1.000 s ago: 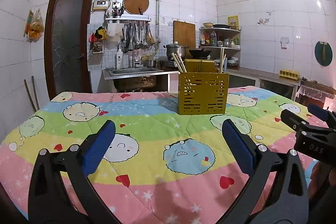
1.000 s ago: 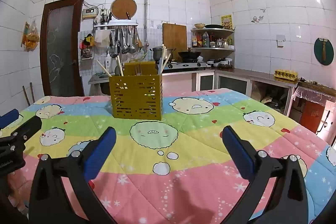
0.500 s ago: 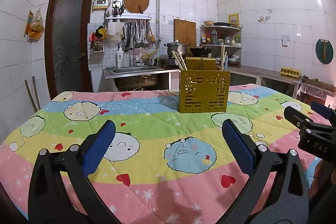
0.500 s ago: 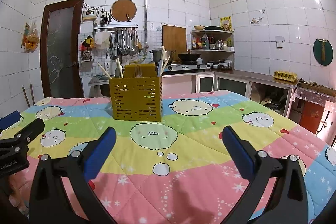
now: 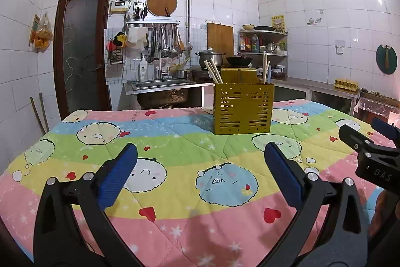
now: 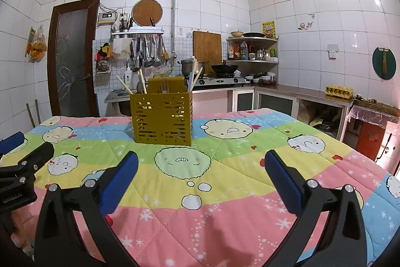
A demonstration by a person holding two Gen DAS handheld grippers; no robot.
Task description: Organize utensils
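Where "DAS" marks the right tongs [image 5: 370,139], both gape empty.

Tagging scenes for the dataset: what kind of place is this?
A home kitchen, most likely: white tiled walls, a steel sink with ladles hung above it, and a gas stove with a wok. The yellow utensil caddy stands on a cartoon quilt.

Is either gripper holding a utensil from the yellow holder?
No: the left gripper and right gripper are both open and empty, while the chopsticks stand in the yellow holder.
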